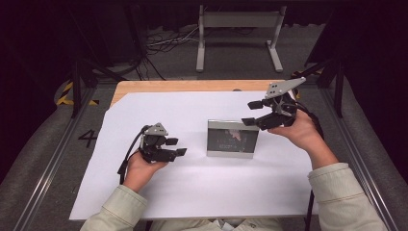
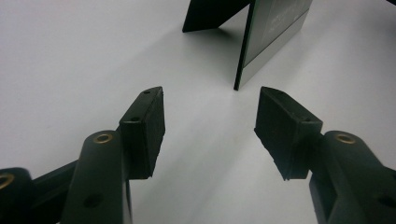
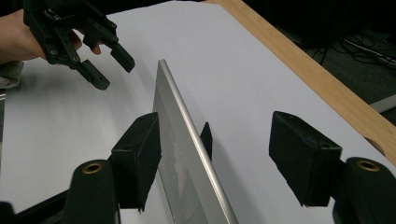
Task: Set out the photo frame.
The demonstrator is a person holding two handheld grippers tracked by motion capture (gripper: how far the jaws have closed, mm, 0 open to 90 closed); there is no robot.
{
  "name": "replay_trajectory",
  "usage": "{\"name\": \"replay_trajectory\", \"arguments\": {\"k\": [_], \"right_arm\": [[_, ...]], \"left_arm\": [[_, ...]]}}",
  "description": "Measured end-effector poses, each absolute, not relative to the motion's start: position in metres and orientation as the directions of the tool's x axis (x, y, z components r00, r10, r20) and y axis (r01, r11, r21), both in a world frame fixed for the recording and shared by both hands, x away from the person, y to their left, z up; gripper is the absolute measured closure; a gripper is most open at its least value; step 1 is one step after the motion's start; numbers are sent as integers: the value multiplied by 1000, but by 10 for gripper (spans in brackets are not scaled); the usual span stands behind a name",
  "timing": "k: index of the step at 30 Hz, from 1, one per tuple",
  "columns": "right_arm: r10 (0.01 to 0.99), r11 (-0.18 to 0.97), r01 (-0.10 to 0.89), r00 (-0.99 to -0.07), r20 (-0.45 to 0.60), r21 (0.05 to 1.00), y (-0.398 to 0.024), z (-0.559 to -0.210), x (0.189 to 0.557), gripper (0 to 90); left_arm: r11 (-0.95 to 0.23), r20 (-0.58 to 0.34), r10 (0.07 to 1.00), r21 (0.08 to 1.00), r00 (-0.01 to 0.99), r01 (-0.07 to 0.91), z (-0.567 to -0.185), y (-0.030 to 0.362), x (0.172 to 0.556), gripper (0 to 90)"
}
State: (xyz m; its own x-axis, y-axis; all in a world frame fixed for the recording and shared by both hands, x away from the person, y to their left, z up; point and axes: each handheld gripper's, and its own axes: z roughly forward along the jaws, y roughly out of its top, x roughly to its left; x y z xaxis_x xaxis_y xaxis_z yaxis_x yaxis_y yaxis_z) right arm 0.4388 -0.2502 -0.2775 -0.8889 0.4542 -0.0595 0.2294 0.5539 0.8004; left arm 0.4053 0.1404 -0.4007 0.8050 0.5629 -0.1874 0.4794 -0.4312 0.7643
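Note:
A silver-rimmed picture frame (image 1: 232,138) stands upright on its back prop in the middle of the white sheet (image 1: 192,187). To its left, my left gripper (image 1: 177,147) rests low over the sheet, open and holding nothing, and points at the frame's edge (image 2: 275,32). In the left gripper view, the left gripper (image 2: 210,107) has bare sheet between its jaws. My right gripper (image 1: 250,112) hovers at the frame's upper right corner, open. From the right gripper (image 3: 215,140), the frame's top rim (image 3: 187,140) runs between the jaws, and no pad presses on it. The left gripper (image 3: 112,69) shows beyond.
The white sheet covers most of a wooden table, whose bare edge (image 1: 192,85) shows at the far side. A grey metal stand (image 1: 238,21) and loose cables (image 1: 163,41) lie on the floor behind. Rails run along both sides of the table.

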Motion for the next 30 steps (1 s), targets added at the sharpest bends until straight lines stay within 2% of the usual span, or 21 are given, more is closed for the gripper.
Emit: {"name": "replay_trajectory", "arguments": {"k": [20, 30], "right_arm": [[614, 458, 307, -788, -47, 834, -312, -279, 410, 283], [659, 410, 333, -752, -23, 849, -332, -295, 397, 283]], "left_arm": [[-422, -143, 578, 791, 804, 444, -399, 152, 400, 315], [-418, -119, 575, 808, 809, 416, -400, 164, 390, 294]]}}
